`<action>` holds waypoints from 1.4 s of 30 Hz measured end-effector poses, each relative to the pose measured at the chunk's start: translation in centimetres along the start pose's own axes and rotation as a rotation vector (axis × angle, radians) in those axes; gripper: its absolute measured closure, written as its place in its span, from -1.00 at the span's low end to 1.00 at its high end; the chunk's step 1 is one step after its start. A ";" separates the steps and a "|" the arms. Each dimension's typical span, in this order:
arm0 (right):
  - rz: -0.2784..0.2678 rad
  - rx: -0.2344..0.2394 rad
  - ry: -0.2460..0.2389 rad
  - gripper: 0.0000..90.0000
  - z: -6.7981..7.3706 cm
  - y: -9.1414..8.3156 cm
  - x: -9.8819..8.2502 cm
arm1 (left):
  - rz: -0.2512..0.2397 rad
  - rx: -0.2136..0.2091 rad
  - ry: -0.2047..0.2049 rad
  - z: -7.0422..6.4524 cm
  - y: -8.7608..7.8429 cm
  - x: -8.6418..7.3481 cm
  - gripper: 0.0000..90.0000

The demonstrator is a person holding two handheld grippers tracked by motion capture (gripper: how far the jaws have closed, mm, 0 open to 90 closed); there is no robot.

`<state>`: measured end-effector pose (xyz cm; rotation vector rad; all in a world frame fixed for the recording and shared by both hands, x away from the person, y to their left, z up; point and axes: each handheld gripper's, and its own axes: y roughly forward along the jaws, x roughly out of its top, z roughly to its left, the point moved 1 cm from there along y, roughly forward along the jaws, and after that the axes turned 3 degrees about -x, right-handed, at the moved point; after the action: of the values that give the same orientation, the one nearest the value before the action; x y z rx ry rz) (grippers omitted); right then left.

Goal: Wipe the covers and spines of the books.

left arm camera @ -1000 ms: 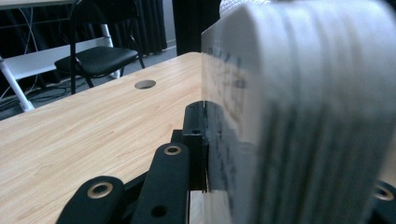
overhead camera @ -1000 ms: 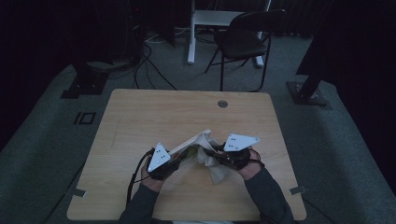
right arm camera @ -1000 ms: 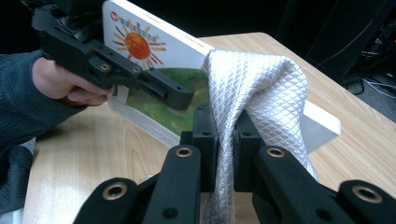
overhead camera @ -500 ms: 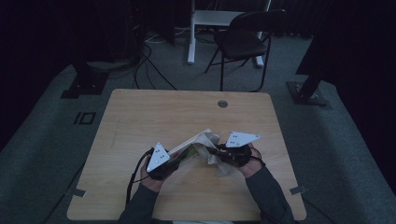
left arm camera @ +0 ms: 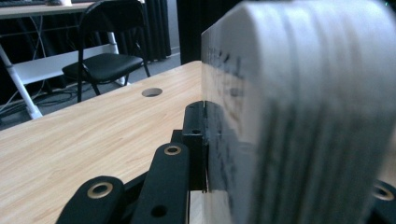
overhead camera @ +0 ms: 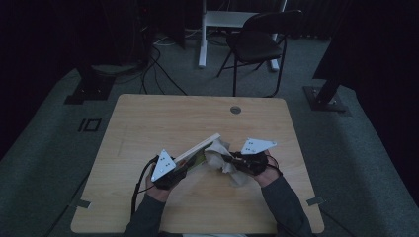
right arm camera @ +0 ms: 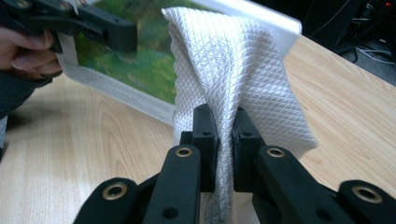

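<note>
Little has changed: left hand-held gripper point(overhead camera: 184, 167) still clamps the book point(overhead camera: 198, 150), right hand-held gripper point(right arm camera: 222, 122) the cloth point(right arm camera: 229, 70).

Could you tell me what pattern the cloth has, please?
The cloth is white with a fine diamond weave, clearest in the right gripper view.

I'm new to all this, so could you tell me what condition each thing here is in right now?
Book: closed, tilted up off the table, clamped by the left gripper.
Cloth: bunched, pinched in the right gripper, pressed against the book's cover.
Table: bare wood.
Chair: unoccupied, beyond the table.
</note>
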<state>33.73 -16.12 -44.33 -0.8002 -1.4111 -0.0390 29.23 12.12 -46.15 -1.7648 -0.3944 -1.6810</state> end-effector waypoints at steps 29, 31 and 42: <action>0.059 -0.034 0.028 0.85 -1.2 0.6 -1.3 | -0.030 0.021 0.005 0.4 -1.1 0.7 0.73; 0.070 -0.037 0.026 0.85 -1.2 0.7 -1.5 | -0.030 0.018 0.005 0.3 -1.1 0.7 0.73; 0.078 -0.033 0.019 0.85 -0.9 1.2 -1.4 | -0.020 -0.004 0.007 -0.1 -0.5 0.7 0.73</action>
<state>34.79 -16.32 -46.08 -0.8795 -1.3633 -0.0090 28.92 12.30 -45.39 -1.7631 -0.4075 -1.7020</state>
